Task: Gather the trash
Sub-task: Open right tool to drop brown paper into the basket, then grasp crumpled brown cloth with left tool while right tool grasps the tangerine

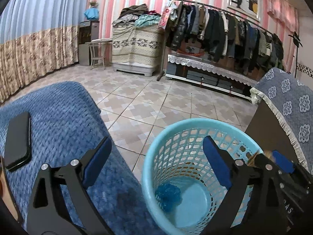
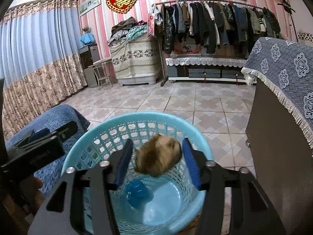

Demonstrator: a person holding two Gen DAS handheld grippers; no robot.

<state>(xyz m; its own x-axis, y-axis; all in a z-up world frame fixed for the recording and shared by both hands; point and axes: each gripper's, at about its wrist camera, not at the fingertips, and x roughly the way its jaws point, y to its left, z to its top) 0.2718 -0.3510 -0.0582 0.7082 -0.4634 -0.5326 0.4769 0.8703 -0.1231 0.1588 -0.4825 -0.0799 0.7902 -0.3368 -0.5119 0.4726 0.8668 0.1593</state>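
Note:
A light blue mesh trash basket [image 1: 150, 156] stands on the tiled floor; it also shows in the right wrist view [image 2: 97, 129]. A crumpled blue wad [image 1: 168, 194] lies on its bottom, also in the right wrist view [image 2: 138, 194]. My left gripper [image 1: 156, 164] is open and empty above the basket's left rim. My right gripper [image 2: 156, 162] is over the basket with its jaws parted. A blurred crumpled brown paper ball [image 2: 158, 157] is between them, with gaps on both sides. The right gripper also shows at the right of the left wrist view [image 1: 273, 160].
A blue quilted seat [image 1: 58, 121] is left of the basket with a black phone [image 1: 18, 140] on it. A dark cabinet under a blue patterned cloth [image 2: 283, 74] stands right of the basket. A clothes rack [image 2: 215, 23] and tiled floor [image 2: 185, 101] lie beyond.

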